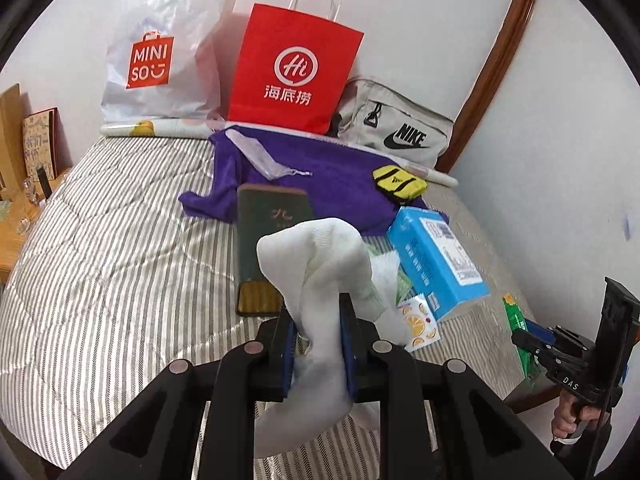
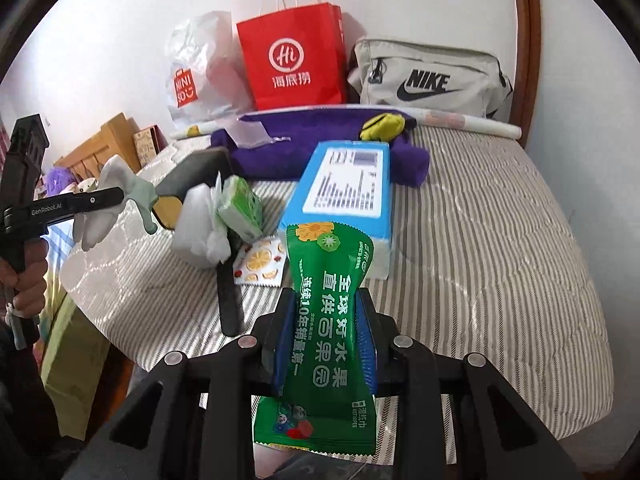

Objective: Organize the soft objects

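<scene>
Between the left gripper's (image 1: 318, 344) jaws hangs one white sock (image 1: 320, 272), pinched at its middle: its upper part bunches up above the jaw tips and its lower end droops beneath them, clear of the striped bed (image 1: 120, 240). Between the right gripper's (image 2: 326, 336) jaws sits one green wipes pack (image 2: 324, 320), squeezed at its waist so that it flares out ahead of the tips and again behind them, toward the camera.

Ahead of the left jaws lie one dark green box (image 1: 264, 240), one blue tissue pack (image 1: 436, 260) to the right of the tips, and one lemon-print sachet (image 1: 420, 324) just beside the right jaw. Farther ahead spreads one purple towel (image 1: 320, 184) with one yellow pouch (image 1: 398, 184) on it.

Just ahead of the right jaws' tips the blue pack lies lengthwise, and to the left of them sit one small green tissue pack (image 2: 240, 208) and one white wad (image 2: 200, 224), touching each other.

Well beyond both pairs of jaws, three bags stand against the wall: one white Miniso bag (image 1: 160, 52), one red paper bag (image 1: 292, 68) and one grey Nike bag (image 1: 396, 124).
</scene>
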Demonstrator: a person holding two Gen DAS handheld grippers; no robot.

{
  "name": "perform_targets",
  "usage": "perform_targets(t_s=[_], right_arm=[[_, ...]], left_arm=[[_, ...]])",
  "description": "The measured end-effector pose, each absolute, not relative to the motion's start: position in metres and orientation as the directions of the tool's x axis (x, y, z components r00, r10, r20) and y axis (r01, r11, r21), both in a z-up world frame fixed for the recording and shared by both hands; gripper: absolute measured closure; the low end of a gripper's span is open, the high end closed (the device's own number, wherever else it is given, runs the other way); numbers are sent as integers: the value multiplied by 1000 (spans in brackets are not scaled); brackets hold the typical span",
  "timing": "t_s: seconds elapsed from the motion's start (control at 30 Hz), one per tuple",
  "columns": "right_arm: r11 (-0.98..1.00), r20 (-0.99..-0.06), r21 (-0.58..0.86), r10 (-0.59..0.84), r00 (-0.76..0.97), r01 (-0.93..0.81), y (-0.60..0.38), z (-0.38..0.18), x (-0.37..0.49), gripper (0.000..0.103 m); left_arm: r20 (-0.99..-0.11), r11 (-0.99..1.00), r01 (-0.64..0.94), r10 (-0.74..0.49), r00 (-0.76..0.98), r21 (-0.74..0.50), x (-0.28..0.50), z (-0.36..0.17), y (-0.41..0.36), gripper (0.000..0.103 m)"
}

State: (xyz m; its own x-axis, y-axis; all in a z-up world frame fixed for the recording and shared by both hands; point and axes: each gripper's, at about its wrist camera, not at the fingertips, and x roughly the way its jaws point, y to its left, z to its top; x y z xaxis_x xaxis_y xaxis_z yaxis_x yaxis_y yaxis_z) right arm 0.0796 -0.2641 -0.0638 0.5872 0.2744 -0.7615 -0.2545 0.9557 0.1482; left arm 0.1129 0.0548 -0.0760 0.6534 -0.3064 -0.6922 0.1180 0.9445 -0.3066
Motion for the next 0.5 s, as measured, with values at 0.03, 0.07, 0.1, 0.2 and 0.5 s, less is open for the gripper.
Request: perform_targets(t_s=[0.03, 0.07, 0.1, 0.2, 0.5], right_arm=[[955, -759, 151, 277, 590, -254, -265, -61, 81, 73], [955, -756, 153, 279, 592, -254, -265, -58, 84, 73], [955, -755, 153, 278, 593, -252, -265, -56, 86, 73], [954, -750, 154, 282, 598, -256, -264, -50, 93, 73], [946, -739, 162, 305, 601, -281, -256, -35, 119, 73]], left_arm=[[-690, 945, 119, -306, 656, -306, 114, -74, 55, 85], [-689, 945, 118, -306, 657, -306, 115, -71, 55, 85], [-687, 943, 119, -308, 659, -309, 117, -69, 56, 85], [-682, 942, 123, -312, 661, -311, 120, -62, 56, 85], [-684, 947, 113, -296, 666, -300, 141, -51, 59, 85]])
